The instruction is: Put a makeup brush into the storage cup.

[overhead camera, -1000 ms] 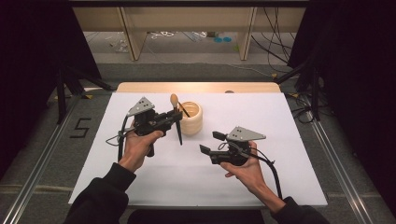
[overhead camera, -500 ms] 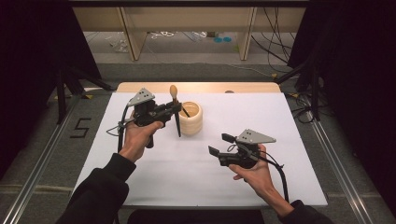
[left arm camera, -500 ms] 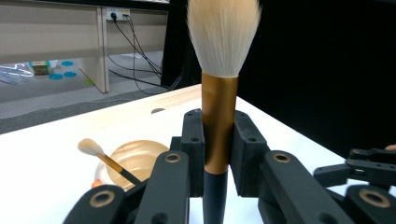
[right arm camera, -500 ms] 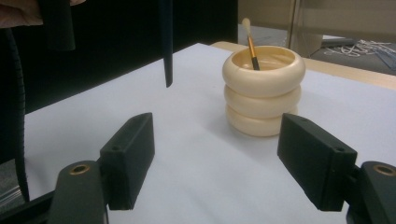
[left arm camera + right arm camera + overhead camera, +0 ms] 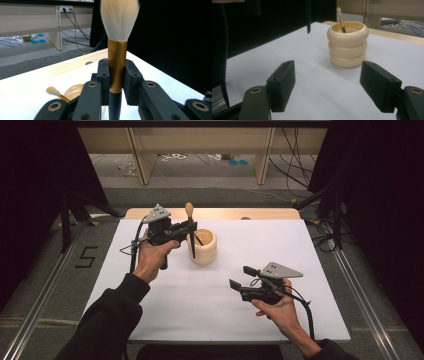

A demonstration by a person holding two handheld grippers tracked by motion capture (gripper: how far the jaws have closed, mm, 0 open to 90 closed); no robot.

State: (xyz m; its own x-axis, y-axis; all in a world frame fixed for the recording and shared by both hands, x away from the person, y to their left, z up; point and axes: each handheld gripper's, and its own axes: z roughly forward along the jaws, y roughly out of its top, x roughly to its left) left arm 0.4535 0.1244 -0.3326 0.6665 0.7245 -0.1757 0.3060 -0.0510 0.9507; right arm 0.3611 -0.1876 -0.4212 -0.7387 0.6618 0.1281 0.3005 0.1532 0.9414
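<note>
Holder [image 5: 202, 247] stands on the table [image 5: 320, 245], left of centre toward the far side. Small brush [image 5: 341, 20] sits in it, leaning on its rim. Left gripper [image 5: 186, 231] is just left of the holder with the big brush [image 5: 190, 227] upright between its jaws, above the table. Right gripper [image 5: 241, 279] is nearer the person, right of the holder, well apart.

Left gripper [image 5: 117, 82] clamped on a makeup brush [image 5: 117, 62] at its gold collar, brush upright, white bristles on top, dark handle running down between the jaws. Behind, low left: cream holder [image 5: 75, 90] on the white table [image 5: 27, 87], a smaller brush [image 5: 55, 92] leaning out of it.
</note>
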